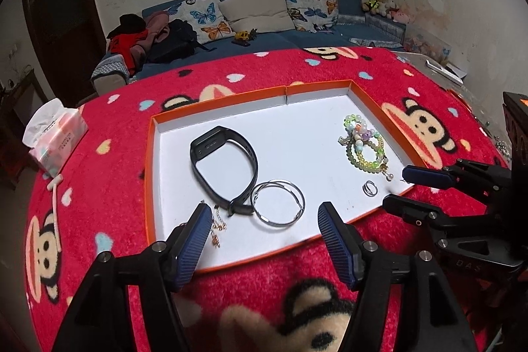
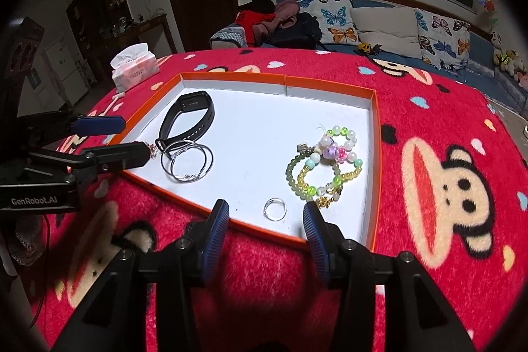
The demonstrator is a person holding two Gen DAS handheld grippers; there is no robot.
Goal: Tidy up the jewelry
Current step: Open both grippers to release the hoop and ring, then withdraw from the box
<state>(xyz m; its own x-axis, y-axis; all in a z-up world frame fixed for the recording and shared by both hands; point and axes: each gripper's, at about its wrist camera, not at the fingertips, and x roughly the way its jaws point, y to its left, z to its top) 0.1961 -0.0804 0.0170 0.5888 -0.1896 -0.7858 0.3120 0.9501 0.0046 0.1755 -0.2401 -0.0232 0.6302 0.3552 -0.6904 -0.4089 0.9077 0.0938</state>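
As both tools [image 1: 265, 220] [image 2: 265, 215] gape (empty), ring [image 2: 275, 209] in tray [image 2: 330, 84]

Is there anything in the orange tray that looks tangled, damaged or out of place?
The beaded bracelets lie in one overlapping heap in the tray's right part, so they look tangled. The black wristband's strap end crosses the silver hoops. The tray's far wall has a split. Nothing has spilled outside.

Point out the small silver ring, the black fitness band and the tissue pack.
small silver ring [image 2: 275, 208]: right wrist view, on its near rim.
black fitness band [image 1: 211, 139]: left wrist view, on the tracker body.
tissue pack [image 2: 137, 73]: right wrist view, on its pink front face.
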